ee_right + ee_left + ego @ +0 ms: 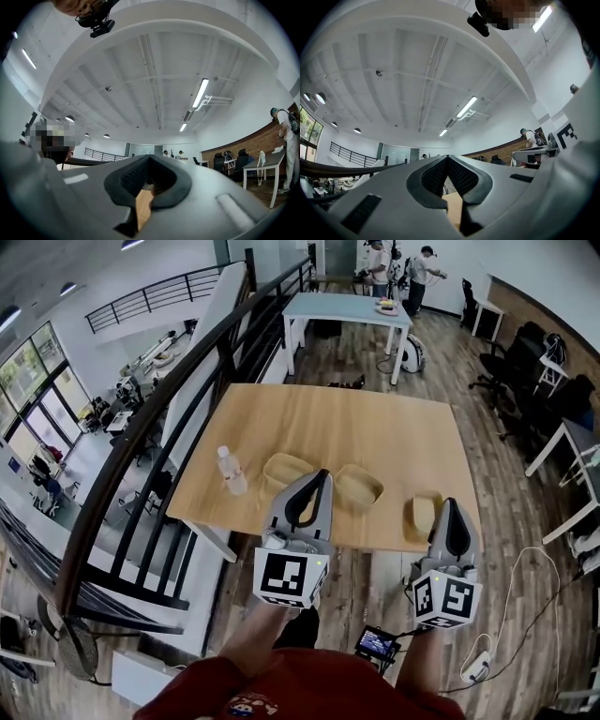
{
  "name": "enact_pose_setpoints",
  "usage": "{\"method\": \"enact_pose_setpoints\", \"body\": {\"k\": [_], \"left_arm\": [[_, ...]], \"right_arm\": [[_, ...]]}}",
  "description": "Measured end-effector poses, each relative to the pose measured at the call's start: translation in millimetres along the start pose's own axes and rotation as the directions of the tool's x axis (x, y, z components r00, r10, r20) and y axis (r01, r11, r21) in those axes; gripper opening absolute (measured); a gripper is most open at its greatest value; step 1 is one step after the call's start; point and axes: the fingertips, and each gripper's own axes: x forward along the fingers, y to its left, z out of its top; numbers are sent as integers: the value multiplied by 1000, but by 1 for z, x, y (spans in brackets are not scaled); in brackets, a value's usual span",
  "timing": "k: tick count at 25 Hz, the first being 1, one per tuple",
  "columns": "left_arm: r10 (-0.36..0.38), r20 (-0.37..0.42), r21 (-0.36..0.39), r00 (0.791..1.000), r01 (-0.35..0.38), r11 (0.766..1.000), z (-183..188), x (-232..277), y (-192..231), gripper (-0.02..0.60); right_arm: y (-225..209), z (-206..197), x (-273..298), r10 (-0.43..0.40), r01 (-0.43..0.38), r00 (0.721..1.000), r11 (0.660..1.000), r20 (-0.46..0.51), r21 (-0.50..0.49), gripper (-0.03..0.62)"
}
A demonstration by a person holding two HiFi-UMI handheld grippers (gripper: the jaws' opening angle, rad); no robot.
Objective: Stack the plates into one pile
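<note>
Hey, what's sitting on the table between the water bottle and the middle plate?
The leftmost plate, in the head view; the left gripper hangs in front of its right edge.

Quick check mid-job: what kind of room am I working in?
Probably an open-plan office or lab on a mezzanine: office chairs at right, a pale blue worktable behind, and a railing overlooking desks below.

I am seeing the right gripper (453, 505) overlapping the rightmost plate's (421, 513) edge; distant people (398, 263) are appearing too small.
</note>
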Motion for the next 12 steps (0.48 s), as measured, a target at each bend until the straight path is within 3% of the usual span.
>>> {"method": "enact_pose_setpoints", "body": {"k": [12], "left_arm": [[-59, -36, -41, 998, 57, 998, -43, 128, 54, 6]], "right_arm": [[-7, -37, 127, -46, 45, 998, 998, -39, -41, 9]]}}
